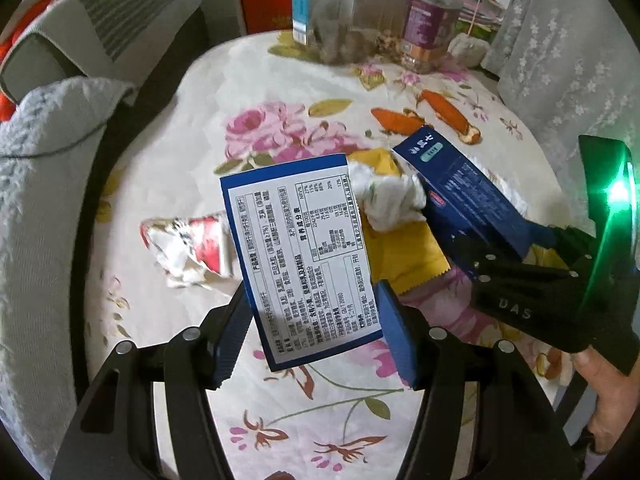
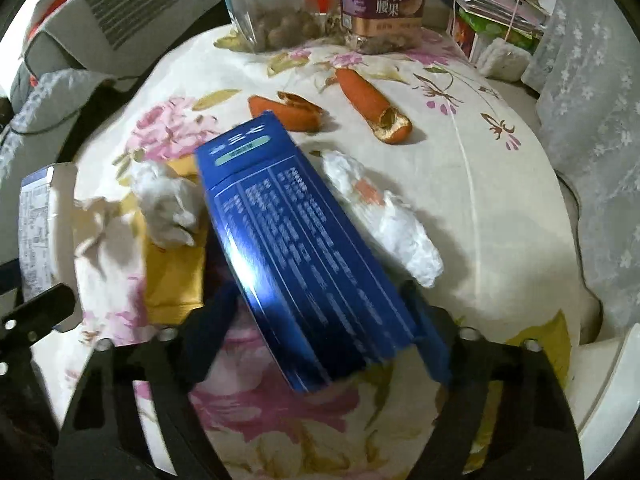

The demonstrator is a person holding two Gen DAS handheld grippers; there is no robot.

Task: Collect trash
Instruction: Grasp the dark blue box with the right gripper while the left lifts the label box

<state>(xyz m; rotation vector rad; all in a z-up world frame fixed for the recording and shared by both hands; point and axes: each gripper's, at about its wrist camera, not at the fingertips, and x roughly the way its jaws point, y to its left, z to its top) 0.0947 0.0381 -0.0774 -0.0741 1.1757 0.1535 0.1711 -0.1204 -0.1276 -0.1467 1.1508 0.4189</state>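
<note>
My left gripper (image 1: 310,330) pinches a white-labelled blue box (image 1: 298,256) above the floral tablecloth (image 1: 192,128); my right gripper (image 2: 320,340) clamps a dark blue carton (image 2: 296,240). Crumpled tissue (image 2: 168,204), yellow wrapper (image 1: 400,252) and orange peels (image 2: 368,100) lie beyond.

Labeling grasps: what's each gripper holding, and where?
Left gripper: white-labelled box, by its lower end. Right gripper: dark blue box, by its near end.
</note>
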